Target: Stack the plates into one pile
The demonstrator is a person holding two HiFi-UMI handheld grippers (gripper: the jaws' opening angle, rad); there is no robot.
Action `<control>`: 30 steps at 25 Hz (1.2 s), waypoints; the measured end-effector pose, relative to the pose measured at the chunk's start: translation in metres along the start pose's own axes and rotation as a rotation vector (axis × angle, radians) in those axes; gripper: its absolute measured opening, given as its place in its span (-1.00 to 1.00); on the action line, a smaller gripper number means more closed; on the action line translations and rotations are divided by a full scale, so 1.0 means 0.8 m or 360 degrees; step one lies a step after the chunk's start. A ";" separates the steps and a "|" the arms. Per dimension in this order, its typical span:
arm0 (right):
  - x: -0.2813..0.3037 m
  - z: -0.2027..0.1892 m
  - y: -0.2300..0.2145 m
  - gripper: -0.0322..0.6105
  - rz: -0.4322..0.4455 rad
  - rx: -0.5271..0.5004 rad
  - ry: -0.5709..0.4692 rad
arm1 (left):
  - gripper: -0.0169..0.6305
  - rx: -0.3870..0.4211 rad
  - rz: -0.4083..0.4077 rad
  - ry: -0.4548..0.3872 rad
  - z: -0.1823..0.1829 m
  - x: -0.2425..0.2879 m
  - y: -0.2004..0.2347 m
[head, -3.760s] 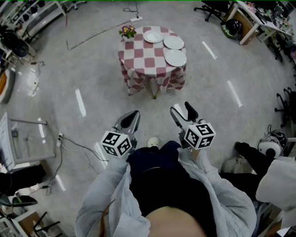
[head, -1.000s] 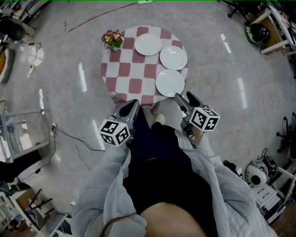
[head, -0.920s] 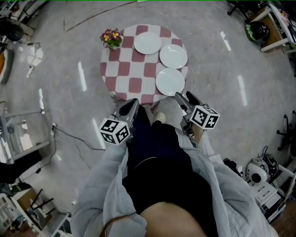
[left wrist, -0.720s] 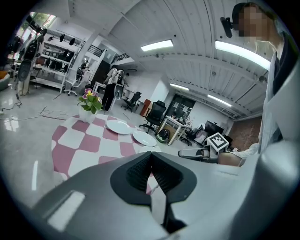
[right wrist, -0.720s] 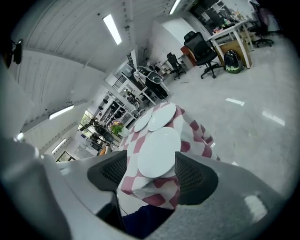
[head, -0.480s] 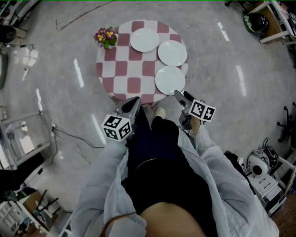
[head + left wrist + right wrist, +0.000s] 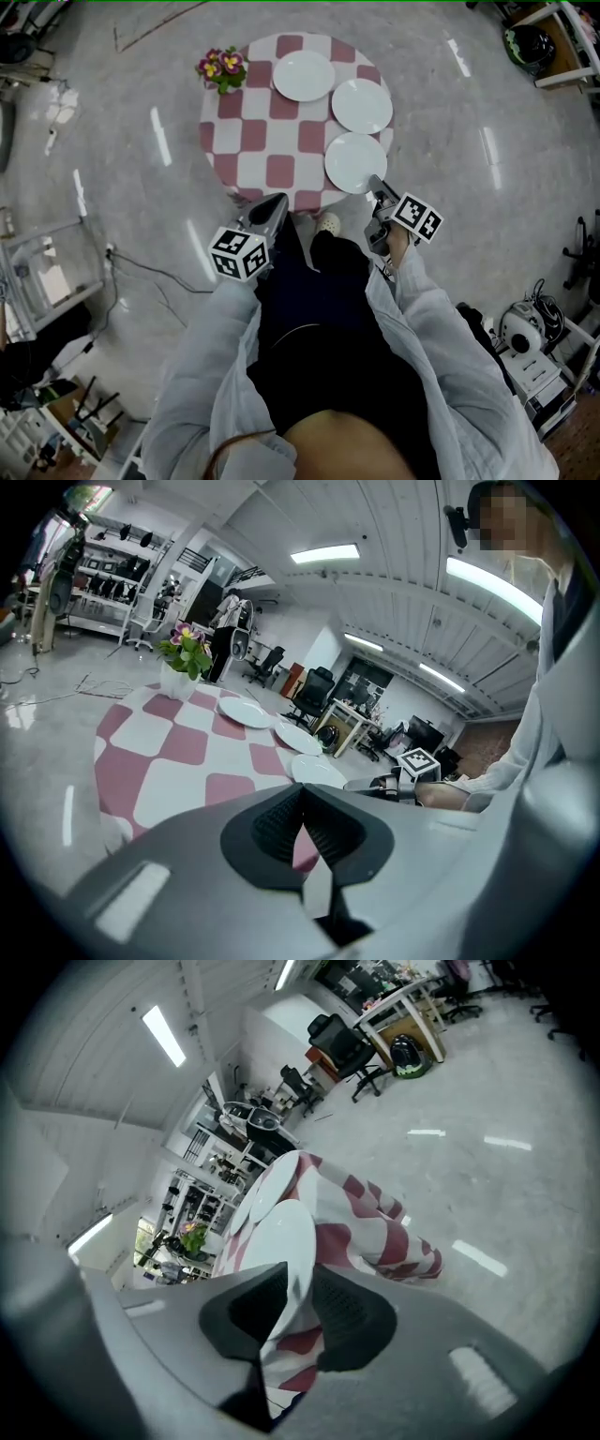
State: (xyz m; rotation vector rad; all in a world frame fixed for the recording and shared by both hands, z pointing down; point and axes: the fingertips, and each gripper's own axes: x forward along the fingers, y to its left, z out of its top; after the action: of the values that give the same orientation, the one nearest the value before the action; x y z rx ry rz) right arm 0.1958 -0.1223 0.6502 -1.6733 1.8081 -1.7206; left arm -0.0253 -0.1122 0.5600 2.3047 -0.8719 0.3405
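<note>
Right gripper [image 7: 377, 187] jaws, just closing, on nearest plate [image 7: 354, 161] rim; left gripper [image 7: 276, 203] pinched together.

Head view looks steeply down; both gripper views, low and close, share the table [image 7: 253, 141].

Right gripper [image 7: 299, 1281], seen along its own jaws, whole scene tilted. Jaws just closed inward, dark ribbed pads [image 7: 349, 1312] pressed either side of the near rim of the nearest white plate [image 7: 278, 1234]. Beneath the plate, red-and-white checked tablecloth [image 7: 373, 1234], hanging in folds at the table's edge. Beyond, further plates [image 7: 249, 1200] on the same cloth, edge-on. Flowers [image 7: 193, 1237] at far left. Glossy grey floor [image 7: 487, 1147]; office chairs [image 7: 328, 1031] and desk [image 7: 405, 1005] in the background; ceiling light [image 7: 164, 1035] above.
</note>
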 end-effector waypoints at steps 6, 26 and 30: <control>-0.008 -0.001 0.007 -0.73 0.0044 0.0090 -0.0035 | -0.91 0.0027 -0.0019 0.0012 0.010 0.002 0.008; -0.033 -0.013 0.061 -0.85 0.0324 0.0161 0.0057 | -0.91 0.0040 -0.0021 -0.0058 0.007 0.002 -0.023; -0.036 -0.005 0.075 -0.84 0.0371 0.0140 0.0073 | -0.91 0.0043 0.0008 -0.0091 0.010 -0.004 -0.023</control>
State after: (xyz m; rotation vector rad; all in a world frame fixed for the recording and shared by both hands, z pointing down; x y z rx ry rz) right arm 0.1683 -0.1145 0.5902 -1.3408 1.8343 -1.7225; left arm -0.0150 -0.1053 0.5435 2.3477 -0.9065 0.2913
